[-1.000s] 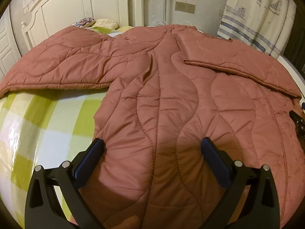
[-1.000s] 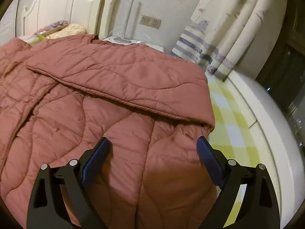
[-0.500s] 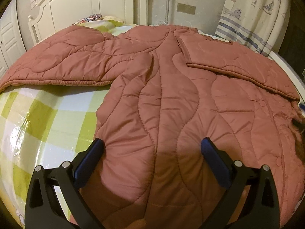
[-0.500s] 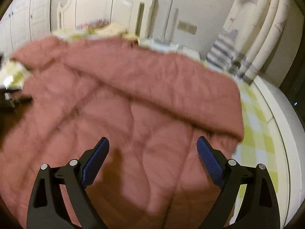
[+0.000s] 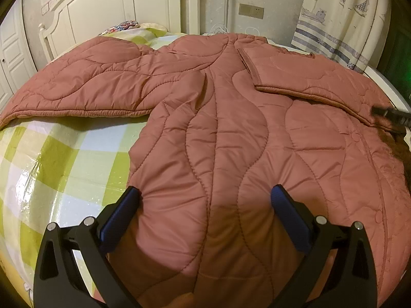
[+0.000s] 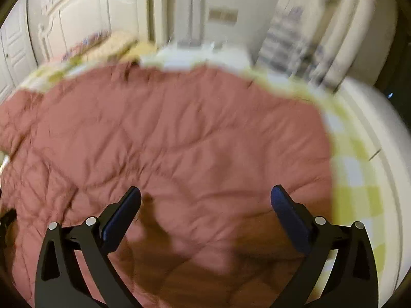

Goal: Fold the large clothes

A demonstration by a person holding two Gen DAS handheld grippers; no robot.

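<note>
Fingers (image 5: 120, 213) of both grippers spread apart, hovering over rust quilted coat (image 5: 231, 133), checked bedsheet (image 5: 59, 159) beneath

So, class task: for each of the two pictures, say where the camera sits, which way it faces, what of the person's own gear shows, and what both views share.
Left wrist view: sits on the left claw, facing along the quilted coat toward the headboard; both open fingers show, also the other claw's tip at right.
Right wrist view: sits on the right claw, blurred, facing over the coat's right part toward the curtain; open fingers show.
Shared: coat, green checked sheet, headboard, wall socket, curtain.
</note>
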